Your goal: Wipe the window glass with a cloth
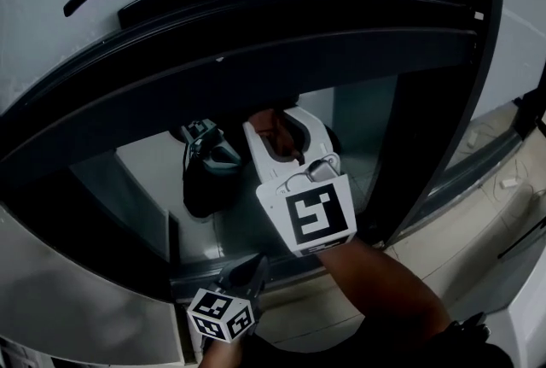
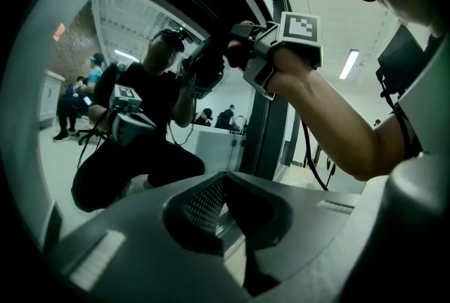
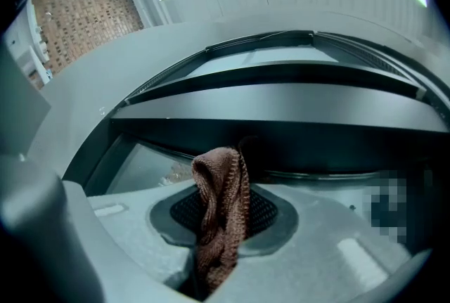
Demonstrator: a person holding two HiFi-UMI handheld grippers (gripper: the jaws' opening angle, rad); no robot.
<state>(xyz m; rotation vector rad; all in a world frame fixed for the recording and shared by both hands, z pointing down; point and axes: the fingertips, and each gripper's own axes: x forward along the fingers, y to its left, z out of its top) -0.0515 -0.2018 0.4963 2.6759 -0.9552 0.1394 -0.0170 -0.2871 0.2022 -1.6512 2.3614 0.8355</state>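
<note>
Window glass (image 1: pixel 363 127) is waiting while right gripper (image 3: pixel 223 189) fingers are pinching a brown cloth (image 3: pixel 219 224) beside it; rubbing likely comes next. Left gripper (image 2: pixel 225 182) fingers are resting together, empty.

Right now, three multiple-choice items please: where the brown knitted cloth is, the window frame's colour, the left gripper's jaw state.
1. The brown knitted cloth is: A) on the floor; B) between the right gripper's jaws; C) over the window handle.
2. The window frame is: A) white; B) black; C) brown.
3. The left gripper's jaws are: A) together, empty; B) wide apart; C) on the cloth.
1 B: its own view shows the cloth pinched there. 2 B: dark all round in the head view. 3 A: its view shows pads meeting, nothing between.
</note>
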